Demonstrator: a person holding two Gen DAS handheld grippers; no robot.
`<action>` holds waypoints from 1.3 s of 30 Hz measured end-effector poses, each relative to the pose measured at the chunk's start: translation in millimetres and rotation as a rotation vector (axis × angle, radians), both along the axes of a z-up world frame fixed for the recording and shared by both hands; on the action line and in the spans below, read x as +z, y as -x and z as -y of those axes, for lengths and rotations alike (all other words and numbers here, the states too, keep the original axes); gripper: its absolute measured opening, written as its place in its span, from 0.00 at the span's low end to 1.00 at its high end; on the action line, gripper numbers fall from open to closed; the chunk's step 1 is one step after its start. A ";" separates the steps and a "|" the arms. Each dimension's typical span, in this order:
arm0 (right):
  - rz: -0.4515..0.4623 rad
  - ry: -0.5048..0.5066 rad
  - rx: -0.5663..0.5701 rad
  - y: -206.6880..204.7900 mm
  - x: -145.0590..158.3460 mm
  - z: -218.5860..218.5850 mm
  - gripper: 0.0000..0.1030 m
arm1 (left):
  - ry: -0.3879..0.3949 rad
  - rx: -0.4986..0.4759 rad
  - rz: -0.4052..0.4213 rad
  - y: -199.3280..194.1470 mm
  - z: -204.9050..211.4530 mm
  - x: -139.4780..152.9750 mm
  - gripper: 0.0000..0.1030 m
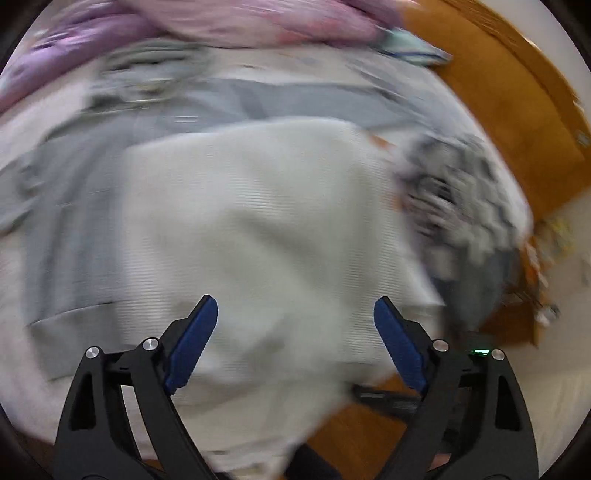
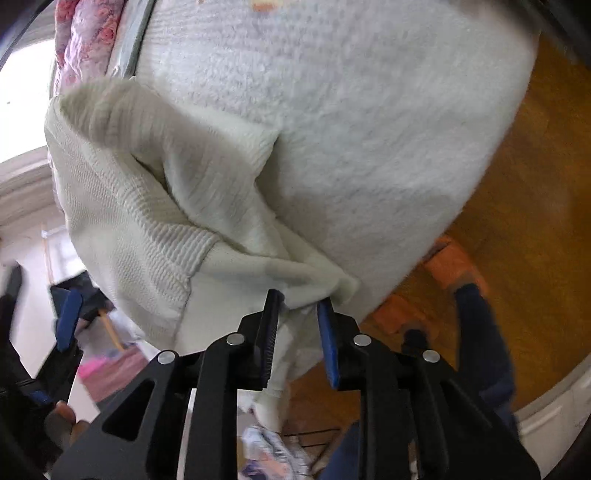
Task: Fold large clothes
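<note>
The right gripper (image 2: pixel 298 301) clenches a fold of the cream knit sweater (image 2: pixel 155 206), which hangs over the white fleece blanket (image 2: pixel 351 129). The left gripper (image 1: pixel 295 308) hovers released above the sweater (image 1: pixel 258 221). Beyond the sweater lie a grey garment (image 1: pixel 74 206), then pink bedding (image 1: pixel 258 22).

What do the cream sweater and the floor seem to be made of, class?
Cream sweater: probably knitted wool or acrylic, soft and matte; ribbed rows show at its cuff, pinched in the right gripper. Floor: likely wood or laminate, smooth with a slight sheen; orange-brown, grain unclear.
</note>
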State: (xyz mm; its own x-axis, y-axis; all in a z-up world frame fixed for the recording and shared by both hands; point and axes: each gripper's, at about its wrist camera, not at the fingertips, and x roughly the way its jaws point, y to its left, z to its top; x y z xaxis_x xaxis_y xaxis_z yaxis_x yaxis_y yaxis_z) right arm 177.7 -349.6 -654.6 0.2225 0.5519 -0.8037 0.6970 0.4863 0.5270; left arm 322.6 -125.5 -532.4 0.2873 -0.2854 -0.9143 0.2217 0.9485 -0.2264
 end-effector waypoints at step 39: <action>0.108 0.380 0.523 -144.7 53.8 -29.5 0.10 | 0.244 0.371 -0.401 43.8 -102.9 -125.3 0.84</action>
